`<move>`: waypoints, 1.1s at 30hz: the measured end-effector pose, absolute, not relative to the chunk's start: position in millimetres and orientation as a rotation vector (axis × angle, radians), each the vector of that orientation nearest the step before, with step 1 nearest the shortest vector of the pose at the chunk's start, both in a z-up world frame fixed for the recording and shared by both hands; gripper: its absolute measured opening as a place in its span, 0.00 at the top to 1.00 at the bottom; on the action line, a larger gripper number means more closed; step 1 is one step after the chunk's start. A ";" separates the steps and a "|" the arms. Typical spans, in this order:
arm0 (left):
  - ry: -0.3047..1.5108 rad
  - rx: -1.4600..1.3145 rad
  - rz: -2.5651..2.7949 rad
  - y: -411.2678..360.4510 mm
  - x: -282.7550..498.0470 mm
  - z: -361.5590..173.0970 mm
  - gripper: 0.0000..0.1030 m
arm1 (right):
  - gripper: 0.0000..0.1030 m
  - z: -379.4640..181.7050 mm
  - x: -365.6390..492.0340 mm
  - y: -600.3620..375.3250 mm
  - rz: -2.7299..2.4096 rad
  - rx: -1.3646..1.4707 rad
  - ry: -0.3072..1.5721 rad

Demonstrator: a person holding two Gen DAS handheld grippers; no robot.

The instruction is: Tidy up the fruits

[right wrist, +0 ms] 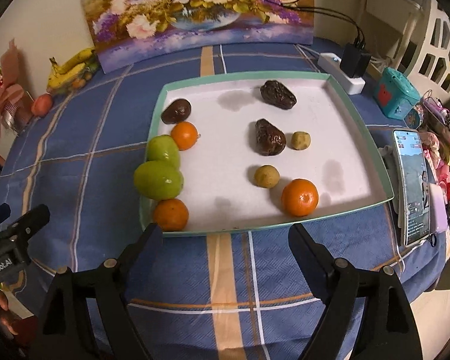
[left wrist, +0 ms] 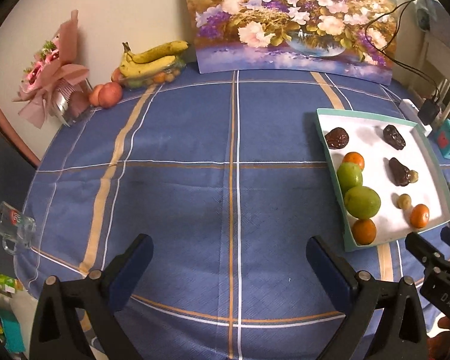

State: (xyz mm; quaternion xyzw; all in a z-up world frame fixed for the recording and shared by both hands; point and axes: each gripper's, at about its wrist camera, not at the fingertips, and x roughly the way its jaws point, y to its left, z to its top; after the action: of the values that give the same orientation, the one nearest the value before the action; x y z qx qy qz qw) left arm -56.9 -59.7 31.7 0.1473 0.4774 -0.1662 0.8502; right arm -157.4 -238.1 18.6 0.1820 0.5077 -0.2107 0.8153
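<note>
I have both tools off the fruit: my left tool [left wrist: 229, 247] hangs with its jaws spread wide over bare blue plaid tablecloth [left wrist: 180, 186], nothing between them, and my right tool [right wrist: 225, 234] is released too, its jaws apart just at the near rim of the shallow white tray with the mint-green edge [right wrist: 384, 180], gripping nothing. The tray sits on the right part of the table. Along its left side I see a row: a dark brown wrinkled date [right wrist: 176, 111] farthest, then a small orange citrus fruit [right wrist: 184, 135], two green oval fruits [right wrist: 162, 151] [right wrist: 158, 179] touching each other, and another orange citrus [right wrist: 171, 214] at the near left corner. Toward the middle and right lie two more dark dates [right wrist: 278, 94] [right wrist: 270, 141], two small yellowish round fruits [right wrist: 300, 140] [right wrist: 266, 176], and a larger orange citrus [right wrist: 300, 197] near the front rim. At the far left of the table, against the wall, a bunch of yellow bananas [left wrist: 153, 57] rests on a clear container of mixed fruit, with a reddish peach [left wrist: 109, 94] beside it and a pink wrapped bouquet [left wrist: 51, 78] further left. A floral painting [left wrist: 291, 21] leans at the far edge. A lit smartphone [right wrist: 412, 186] lies right of the tray, and a glass mug [left wrist: 13, 228] lies on its side at the near left edge.
</note>
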 end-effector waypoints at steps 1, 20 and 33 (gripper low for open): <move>1.011 0.320 -0.346 -60.5 -57.7 31.0 0.00 | 0.16 21.5 -158.6 -237.4 -0.451 0.386 1.070; 1.050 0.341 -0.264 -57.2 -55.6 25.5 0.00 | 0.16 24.1 -155.6 -232.3 -0.436 0.363 1.071; 1.065 0.358 -0.262 -58.2 -55.1 21.9 0.00 | 0.16 23.3 -154.5 -231.1 -0.437 0.362 1.080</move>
State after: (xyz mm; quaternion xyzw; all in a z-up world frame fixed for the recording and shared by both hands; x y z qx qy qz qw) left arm -55.1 -58.2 21.9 0.1691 0.5035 -0.1237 0.8382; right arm -154.5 -231.1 23.3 0.1701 0.5070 -0.2052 0.8197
